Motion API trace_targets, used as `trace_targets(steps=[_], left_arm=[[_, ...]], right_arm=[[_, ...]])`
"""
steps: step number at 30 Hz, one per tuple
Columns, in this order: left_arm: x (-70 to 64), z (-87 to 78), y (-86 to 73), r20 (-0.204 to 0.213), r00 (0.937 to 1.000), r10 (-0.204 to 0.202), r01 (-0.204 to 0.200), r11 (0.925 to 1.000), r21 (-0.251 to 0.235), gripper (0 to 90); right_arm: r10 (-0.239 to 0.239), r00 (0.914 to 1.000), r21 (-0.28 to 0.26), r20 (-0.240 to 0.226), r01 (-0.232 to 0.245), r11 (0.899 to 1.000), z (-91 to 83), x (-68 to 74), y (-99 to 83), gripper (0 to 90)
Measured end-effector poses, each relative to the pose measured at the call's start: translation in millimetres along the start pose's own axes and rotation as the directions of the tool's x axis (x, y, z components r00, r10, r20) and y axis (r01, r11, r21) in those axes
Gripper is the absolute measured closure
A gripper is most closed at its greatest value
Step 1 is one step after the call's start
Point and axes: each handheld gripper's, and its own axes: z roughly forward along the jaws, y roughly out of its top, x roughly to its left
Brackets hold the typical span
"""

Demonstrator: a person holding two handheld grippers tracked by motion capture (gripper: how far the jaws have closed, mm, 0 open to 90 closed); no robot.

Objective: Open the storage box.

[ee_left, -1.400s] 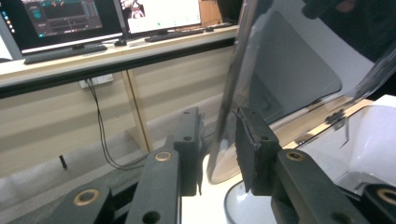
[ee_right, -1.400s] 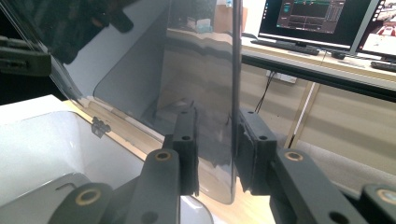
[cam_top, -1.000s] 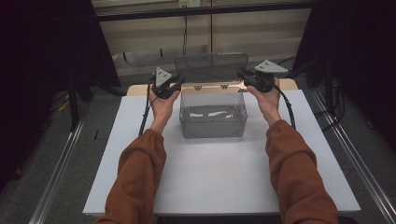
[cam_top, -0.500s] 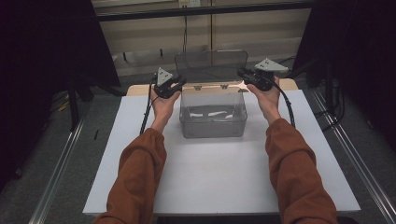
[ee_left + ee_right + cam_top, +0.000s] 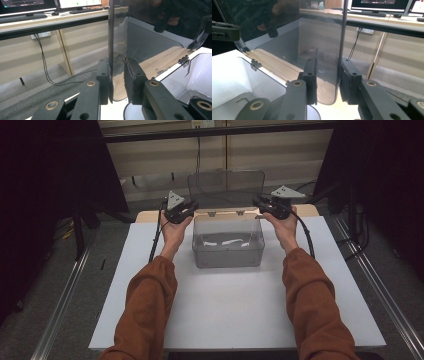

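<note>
- At the upper left of the high view we hold the left gripper (image 5: 186, 211) by the lid's (image 5: 226, 184) left edge — in its own view the jaws straddle that edge, one pad (image 5: 103, 75) touching, the other apart.
- At upper centre the clear box (image 5: 228, 251) sits on the white table (image 5: 230, 315), lid upright behind it.
- At the upper right, the right gripper (image 5: 261, 205) — its jaws spread around the lid's right edge, not pressed together.

One clear box (image 5: 228, 250), one lid (image 5: 226, 183), two tongs: left (image 5: 184, 210), right (image 5: 266, 205).
</note>
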Motion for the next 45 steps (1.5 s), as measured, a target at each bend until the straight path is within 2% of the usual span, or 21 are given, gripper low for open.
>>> trace_targets(steps=[4,7,8,12,15,17,19,22,25,28,30,33,36,40,41,44,45], left_arm=[[0.9,0.3,0.2,0.002,1.0,-0.007,0.007,1.0,0.004,75.4],[1.9,1.9,-0.8,0.007,0.9997,-0.023,0.023,0.9997,-0.005,75.5],[2.8,1.7,-0.6,0.007,0.9998,-0.018,0.018,0.9998,0.005,75.5],[2.9,3.0,-0.7,0.003,0.9996,-0.026,0.026,0.9996,0.006,75.5],[4.9,4.9,-2.5,0.007,0.9998,-0.019,0.018,0.9991,0.039,75.5],[5.8,6.1,-3.9,0.007,0.9999,-0.015,0.015,0.9989,0.044,75.5],[5.3,8.4,-5.0,0.012,0.9982,-0.059,0.059,0.9977,0.035,74.8],[8.6,9.9,-4.9,0.028,0.996,-0.085,0.083,0.9952,0.051,74.3],[7.6,11.0,-3.3,0.02,0.9978,-0.063,0.062,0.996,0.064,74.0],[9.2,12.7,-4.5,0.029,0.9954,-0.092,0.089,0.9925,0.083,73.7],[8.9,13.9,-4.7,0.024,0.9969,-0.075,0.073,0.9937,0.085,73.8],[8.8,15.3,-6.0,0.025,0.9951,-0.096,0.093,0.9918,0.088,73.1],[9.7,16.3,-4.0,0.019,0.9957,-0.091,0.089,0.9905,0.105,73.0],[9.8,17.6,-1.9,0.016,0.9924,-0.122,0.119,0.9851,0.124,73.0],[9.7,18.2,-1.3,0.017,0.99,-0.14,0.137,0.9826,0.125,73.0],[9.6,18.9,1.1,0.008,0.9872,-0.159,0.156,0.977,0.145,73.0],[9.4,19.1,1.6,0.008,0.984,-0.178,0.175,0.9733,0.149,72.9]], right_arm=[[0.006,1.0,0.01,0.001,-0.006,1.0,3.4,-1.0,-4.2,70.3],[0.027,0.9996,0.02,-0.009,-0.027,0.999,4.9,-2.0,-8.1,71.0],[0.032,0.9995,0.017,-0.008,-0.032,0.999,5.3,-2.1,-9.3,71.6],[0.03,0.9995,0.019,-0.006,-0.03,0.999,6.3,-2.8,-9.2,72.4],[0.035,0.9994,0.015,-0.006,-0.035,0.999,6.6,-3.3,-10.0,72.9],[0.034,0.9994,0.014,-0.006,-0.033,0.999,6.7,-3.6,-10.1,73.6],[0.032,0.9995,0.015,-0.005,-0.032,0.999,6.8,-3.8,-10.4,74.0],[0.031,0.9995,0.021,0.001,-0.031,0.999,7.2,-4.3,-11.4,74.7],[0.036,0.9994,0.022,0.001,-0.036,0.999,8.1,-5.0,-12.3,75.2],[0.05,0.9987,0.018,0.002,-0.05,0.999,9.1,-5.3,-13.3,75.5],[0.05,0.9987,0.022,0.006,-0.051,0.998,9.5,-5.4,-13.2,75.8],[0.05,0.9987,0.028,0.007,-0.05,0.998,9.7,-6.1,-13.2,76.3],[0.055,0.9985,0.033,0.01,-0.055,0.998,11.1,-6.3,-12.5,76.2],[0.076,0.997,0.049,0.015,-0.076,0.996,12.9,-7.1,-10.7,76.0],[0.092,0.9956,0.055,0.015,-0.093,0.994,13.6,-7.6,-9.6,76.0],[0.102,0.9946,0.07,0.019,-0.103,0.992,14.1,-7.6,-7.6,76.0],[0.106,0.9943,0.076,0.018,-0.107,0.991,14.1,-7.8,-7.1,76.0]])
